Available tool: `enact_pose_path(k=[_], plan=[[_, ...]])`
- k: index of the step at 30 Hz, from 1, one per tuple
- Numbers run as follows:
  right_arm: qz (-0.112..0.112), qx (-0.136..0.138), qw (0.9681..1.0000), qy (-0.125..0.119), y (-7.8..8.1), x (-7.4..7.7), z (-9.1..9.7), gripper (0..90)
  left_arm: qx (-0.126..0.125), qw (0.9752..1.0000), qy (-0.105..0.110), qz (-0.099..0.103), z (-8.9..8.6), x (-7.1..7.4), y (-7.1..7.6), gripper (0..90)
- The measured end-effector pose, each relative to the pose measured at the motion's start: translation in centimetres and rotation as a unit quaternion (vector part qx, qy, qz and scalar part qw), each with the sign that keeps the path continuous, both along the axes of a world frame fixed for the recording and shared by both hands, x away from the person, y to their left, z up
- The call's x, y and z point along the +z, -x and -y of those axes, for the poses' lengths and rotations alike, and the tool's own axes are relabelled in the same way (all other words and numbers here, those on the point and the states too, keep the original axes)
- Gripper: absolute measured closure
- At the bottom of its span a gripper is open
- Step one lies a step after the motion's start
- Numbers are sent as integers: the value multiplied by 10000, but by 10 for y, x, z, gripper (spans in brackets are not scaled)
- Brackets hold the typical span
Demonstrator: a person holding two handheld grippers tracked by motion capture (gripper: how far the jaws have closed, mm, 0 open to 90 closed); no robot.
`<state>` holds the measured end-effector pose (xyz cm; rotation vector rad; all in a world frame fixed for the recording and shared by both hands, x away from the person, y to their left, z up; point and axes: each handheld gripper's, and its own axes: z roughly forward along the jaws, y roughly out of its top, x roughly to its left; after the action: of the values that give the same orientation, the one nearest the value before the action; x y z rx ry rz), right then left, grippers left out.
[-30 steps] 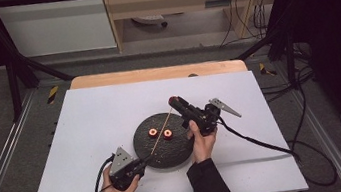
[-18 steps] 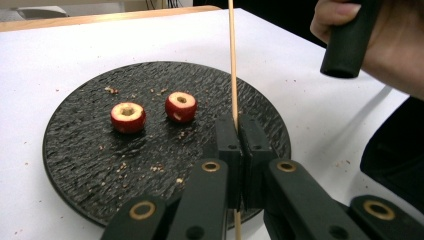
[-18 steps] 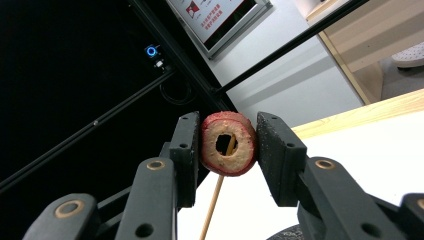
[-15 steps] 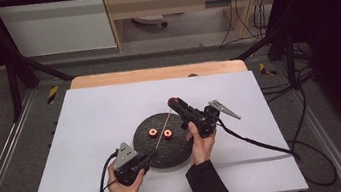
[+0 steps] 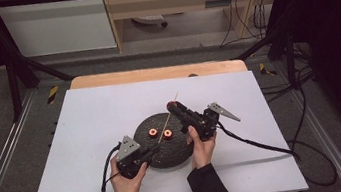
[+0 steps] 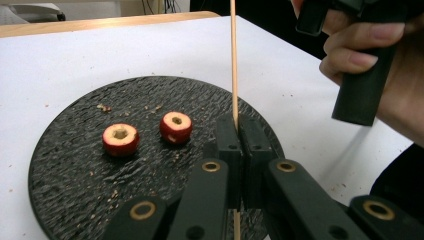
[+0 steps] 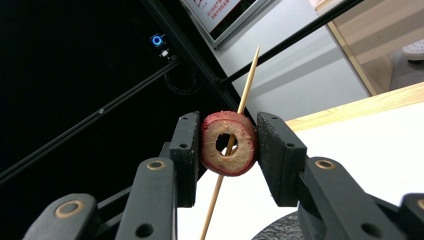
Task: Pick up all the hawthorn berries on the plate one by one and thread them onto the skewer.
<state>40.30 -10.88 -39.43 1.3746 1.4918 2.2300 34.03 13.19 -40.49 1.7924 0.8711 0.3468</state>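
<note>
My left gripper [image 6: 240, 130] is shut on a thin wooden skewer [image 6: 233, 60] that rises steeply from its jaws. In the high view it sits at the near left rim of the black round plate [image 5: 166, 153]. My right gripper [image 7: 227, 145] is shut on a red cored fruit ring [image 7: 229, 144], held above the plate's far right side [image 5: 172, 107]. The skewer [image 7: 248, 82] passes through the ring's hole, and its pointed tip sticks out beyond. Two more red cored fruit pieces [image 6: 120, 139] [image 6: 176, 126] lie on the plate.
The plate [image 6: 75, 165] rests on a white sheet [image 5: 86, 123] over a wooden table, with crumbs scattered on it. The hand with the right gripper [image 6: 380, 65] is close to the skewer's right. Cables trail from both grippers toward the near edge and right.
My left hand has moved right and up toward the plate with the skewer. The skewer now reaches through the ring in the right gripper, which has stayed put.
</note>
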Motion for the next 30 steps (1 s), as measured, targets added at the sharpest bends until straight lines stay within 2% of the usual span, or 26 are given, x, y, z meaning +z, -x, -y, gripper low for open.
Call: enact_pose_path(k=[14, 30], plan=[[-49, 189, 9996, 189, 8, -5, -3, 632, -31, 10000, -75, 39, 9, 10, -13, 885], [-179, 373, 9985, 349, 18, -16, -6, 631, -69, 9999, -135, 35, 16, 13, -20, 885]])
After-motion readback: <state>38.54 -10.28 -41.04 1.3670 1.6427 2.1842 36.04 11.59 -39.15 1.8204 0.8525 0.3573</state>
